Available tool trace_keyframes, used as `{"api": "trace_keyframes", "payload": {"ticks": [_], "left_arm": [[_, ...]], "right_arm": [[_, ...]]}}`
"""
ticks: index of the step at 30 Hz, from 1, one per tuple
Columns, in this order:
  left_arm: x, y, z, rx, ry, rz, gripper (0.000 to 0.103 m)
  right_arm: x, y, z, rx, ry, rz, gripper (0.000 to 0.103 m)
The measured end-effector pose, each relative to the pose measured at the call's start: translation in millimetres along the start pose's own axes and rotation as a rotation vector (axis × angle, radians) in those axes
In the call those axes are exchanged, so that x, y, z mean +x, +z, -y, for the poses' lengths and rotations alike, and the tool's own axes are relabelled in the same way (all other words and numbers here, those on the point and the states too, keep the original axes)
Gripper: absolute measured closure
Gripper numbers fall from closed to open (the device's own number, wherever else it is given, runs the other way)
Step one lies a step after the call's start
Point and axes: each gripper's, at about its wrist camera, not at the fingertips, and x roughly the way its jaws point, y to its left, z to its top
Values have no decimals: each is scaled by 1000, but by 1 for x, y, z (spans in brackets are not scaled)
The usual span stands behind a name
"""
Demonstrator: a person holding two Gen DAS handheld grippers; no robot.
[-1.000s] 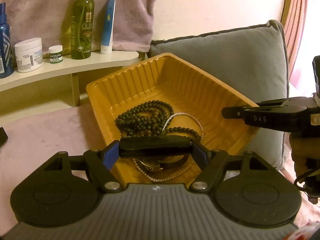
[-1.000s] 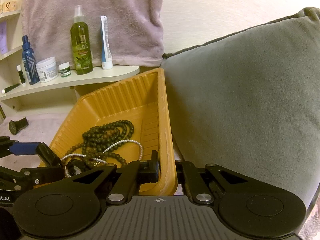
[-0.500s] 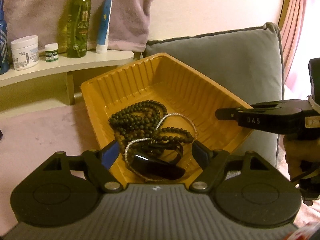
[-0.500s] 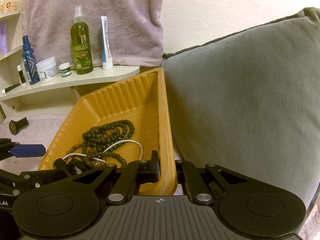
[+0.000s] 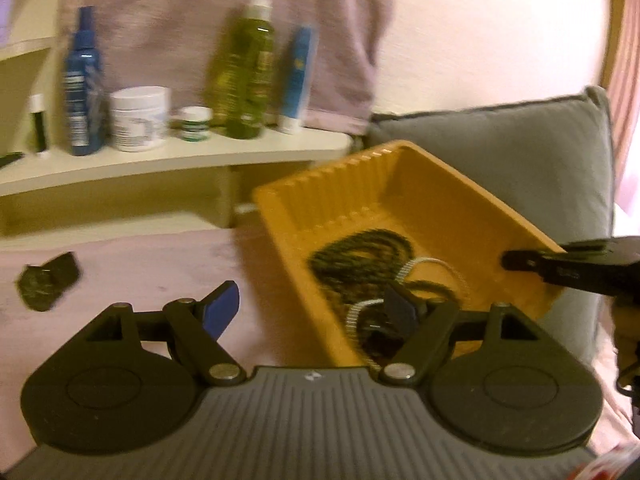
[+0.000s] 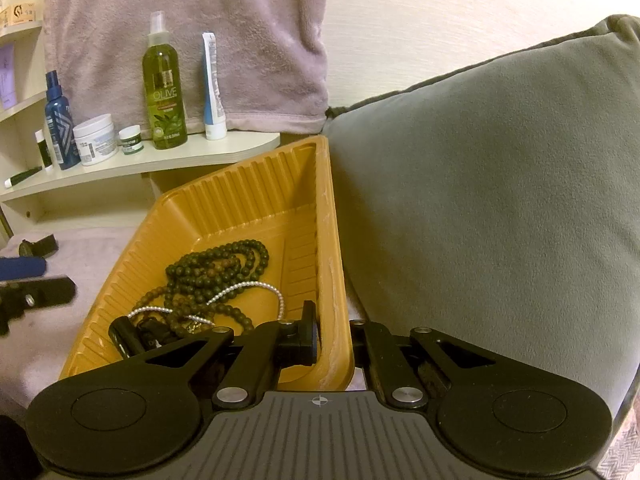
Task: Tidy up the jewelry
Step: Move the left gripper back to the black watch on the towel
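An orange ridged tray (image 6: 240,196) leans against a grey cushion. In it lie dark bead strands (image 6: 216,268), a pearl strand (image 6: 248,286) and a black watch-like band (image 6: 126,336). My right gripper (image 6: 334,344) is shut on the tray's right wall, one finger inside and one outside; the left wrist view shows it (image 5: 516,259) clamped on that rim. My left gripper (image 5: 312,308) stands open with nothing between its blue pads, straddling the tray's (image 5: 400,184) left rim over the pink cover. From the right wrist view it (image 6: 44,278) is left of the tray.
A dark small object (image 5: 48,282) lies on the pink cover to the left. A low shelf (image 6: 160,160) behind carries a green spray bottle (image 6: 164,92), a blue bottle (image 6: 58,120), a white jar and a tube. The grey cushion (image 6: 480,200) fills the right side.
My left gripper let go of the black band, which dropped into the tray, then swung left off the tray. The right gripper kept its hold on the tray wall.
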Motion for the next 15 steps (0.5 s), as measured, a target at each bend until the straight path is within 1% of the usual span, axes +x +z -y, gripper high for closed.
{"api": "trace_keyframes", "payload": {"ticks": [12, 15], "left_arm": [[-16, -2, -61, -36, 193, 26, 25], [-20, -5, -78, -33, 260, 23, 25]], "right_arm": [[-3, 2, -2, -10, 0, -2, 99], [-3, 2, -1, -12, 0, -2, 99]]}}
